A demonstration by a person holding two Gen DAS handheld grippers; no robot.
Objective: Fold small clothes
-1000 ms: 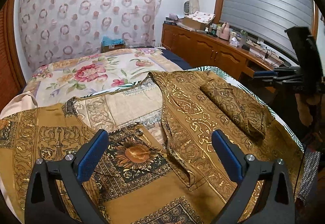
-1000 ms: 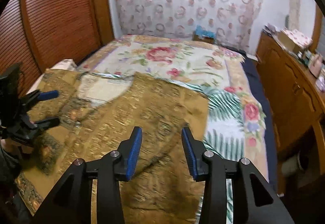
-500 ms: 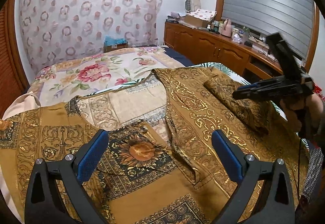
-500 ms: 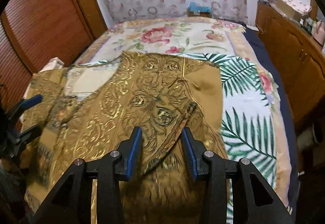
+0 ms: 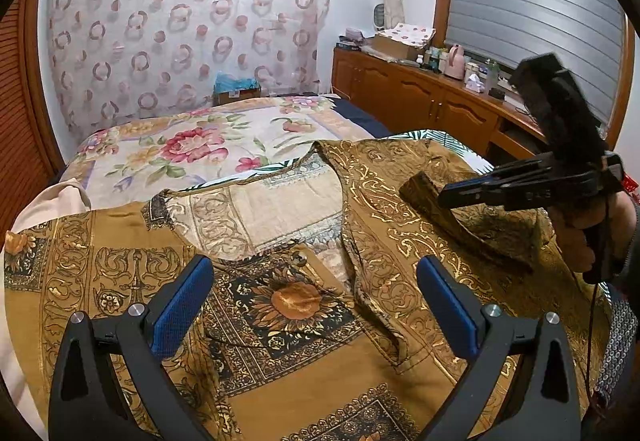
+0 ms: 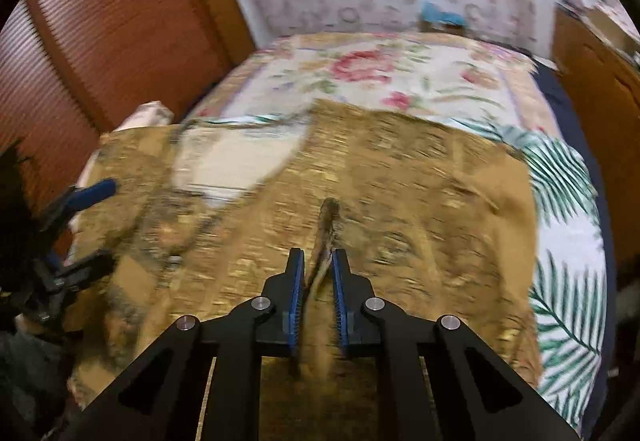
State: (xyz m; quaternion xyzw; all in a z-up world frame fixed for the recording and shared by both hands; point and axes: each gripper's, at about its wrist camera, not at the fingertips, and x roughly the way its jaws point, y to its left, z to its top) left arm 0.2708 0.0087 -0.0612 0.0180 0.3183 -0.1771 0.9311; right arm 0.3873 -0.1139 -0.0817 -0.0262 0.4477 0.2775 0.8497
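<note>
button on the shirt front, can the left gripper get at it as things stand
Probably yes. The button lies bare on the shirt, just ahead of the open left gripper; the right gripper pinches the sleeve off to one side.

I counted one shirt (image 5: 360, 353), one bed (image 5: 192, 145), two grippers (image 5: 316, 305) (image 6: 317, 273) and one curtain (image 5: 180, 29).

Your left gripper (image 5: 316, 305): black angular frame, triangular cutouts behind the fingers, blue textured pads (image 5: 182, 305) on the inner faces, silver screws just behind the pads. Your right gripper (image 6: 317, 283): same black frame, thin blue pads (image 6: 297, 297), four silver screws behind them. Your right hand (image 5: 588, 237): bare skin, thin black cable beside it, dark dotted sleeve (image 5: 618, 345) behind.
</note>
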